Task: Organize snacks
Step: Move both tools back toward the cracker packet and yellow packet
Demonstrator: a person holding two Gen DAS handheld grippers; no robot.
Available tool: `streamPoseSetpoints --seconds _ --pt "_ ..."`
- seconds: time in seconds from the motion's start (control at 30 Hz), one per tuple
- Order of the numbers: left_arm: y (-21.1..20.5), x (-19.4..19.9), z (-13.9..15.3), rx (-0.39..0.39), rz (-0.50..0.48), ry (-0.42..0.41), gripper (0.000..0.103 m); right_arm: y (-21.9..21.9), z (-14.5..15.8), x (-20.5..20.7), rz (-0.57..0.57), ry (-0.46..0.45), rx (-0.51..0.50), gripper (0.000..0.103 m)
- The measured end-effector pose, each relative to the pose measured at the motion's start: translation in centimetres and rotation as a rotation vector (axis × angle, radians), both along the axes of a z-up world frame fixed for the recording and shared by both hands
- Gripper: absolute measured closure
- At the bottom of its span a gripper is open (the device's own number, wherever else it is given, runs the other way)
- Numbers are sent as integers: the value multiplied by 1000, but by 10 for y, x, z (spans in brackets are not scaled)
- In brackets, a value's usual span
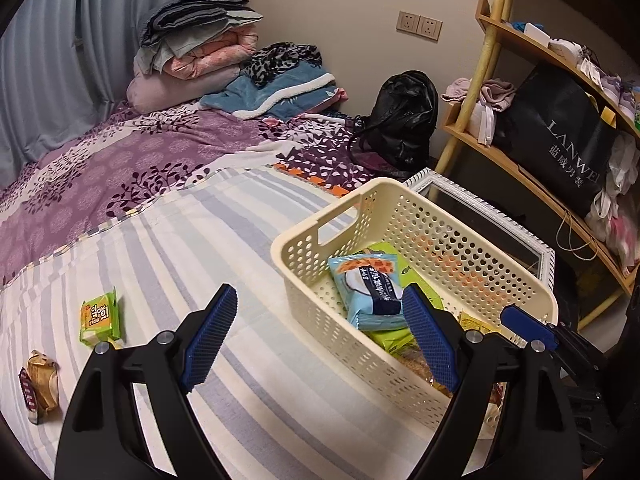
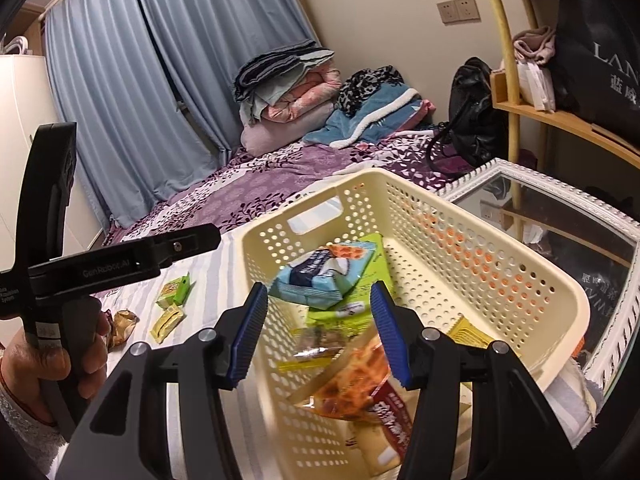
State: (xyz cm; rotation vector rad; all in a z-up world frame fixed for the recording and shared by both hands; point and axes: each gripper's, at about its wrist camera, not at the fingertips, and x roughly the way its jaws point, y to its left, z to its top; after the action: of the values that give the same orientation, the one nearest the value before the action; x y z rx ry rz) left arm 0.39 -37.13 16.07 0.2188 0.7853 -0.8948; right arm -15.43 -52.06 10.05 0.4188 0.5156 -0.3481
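Striped bedsheet [image 1: 168, 248] under your basket [image 1: 460, 216]; left gripper [image 1: 324, 332] spread, empty; right gripper [image 2: 318, 332] seemingly parted over blurred packets [image 2: 352, 384].

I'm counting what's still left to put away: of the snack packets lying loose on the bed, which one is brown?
The crumpled brown packet, farthest from the basket. The other loose ones, including the green packet, are green or yellow-green.
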Motion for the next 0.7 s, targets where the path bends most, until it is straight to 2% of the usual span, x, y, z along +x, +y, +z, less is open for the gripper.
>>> streamPoseSetpoints --seconds 0.13,0.27,0.7 --pt "12 2 1 -3 19 -5 17 10 4 4 13 -7 -12 37" --pt "30 8 0 -11 50 -5 13 23 9 10 38 -9 -32 37" --pt "116 38 -12 -7 197 12 12 79 10 39 182 28 -63 36"
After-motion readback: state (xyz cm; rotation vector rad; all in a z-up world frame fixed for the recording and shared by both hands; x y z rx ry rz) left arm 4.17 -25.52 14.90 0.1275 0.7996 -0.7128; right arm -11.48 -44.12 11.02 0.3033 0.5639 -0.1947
